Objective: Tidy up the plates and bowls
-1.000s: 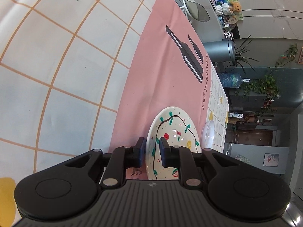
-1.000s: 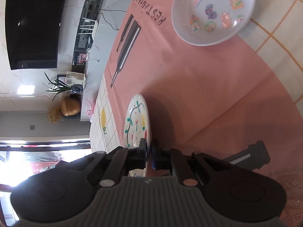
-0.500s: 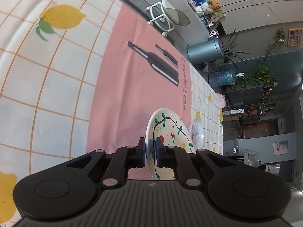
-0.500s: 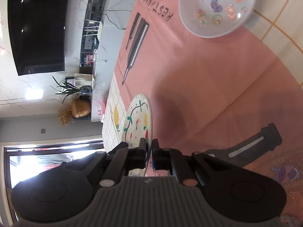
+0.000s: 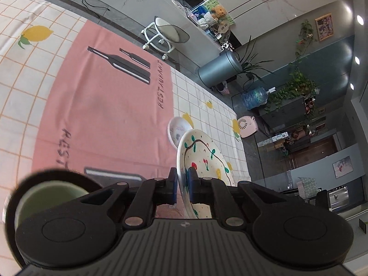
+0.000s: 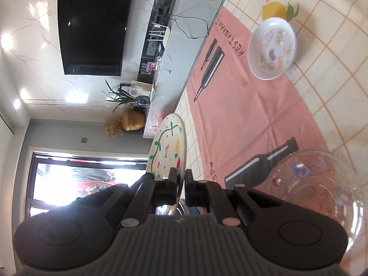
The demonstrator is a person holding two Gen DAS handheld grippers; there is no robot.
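Note:
A white painted plate (image 5: 202,158) with vines and cherries is held by its rim, lifted above the table. My left gripper (image 5: 182,179) is shut on one edge of it. My right gripper (image 6: 181,180) is shut on the opposite edge of the same plate (image 6: 168,145). A white bowl with stickers (image 6: 272,53) sits on the far end of the pink mat (image 6: 241,115); it shows small in the left wrist view (image 5: 177,130). A clear glass bowl (image 6: 322,184) lies near my right gripper. A dark bowl with green inside (image 5: 46,197) sits by my left gripper.
A checked lemon tablecloth (image 5: 34,69) covers the table under the pink mat (image 5: 103,115). Beyond the table edge are a stool (image 5: 165,34), a grey bin (image 5: 218,71) and a TV wall (image 6: 92,23).
Both grippers have risen with the plate, so the table lies farther below. The dark bowl and the glass bowl have come into view at the edges.

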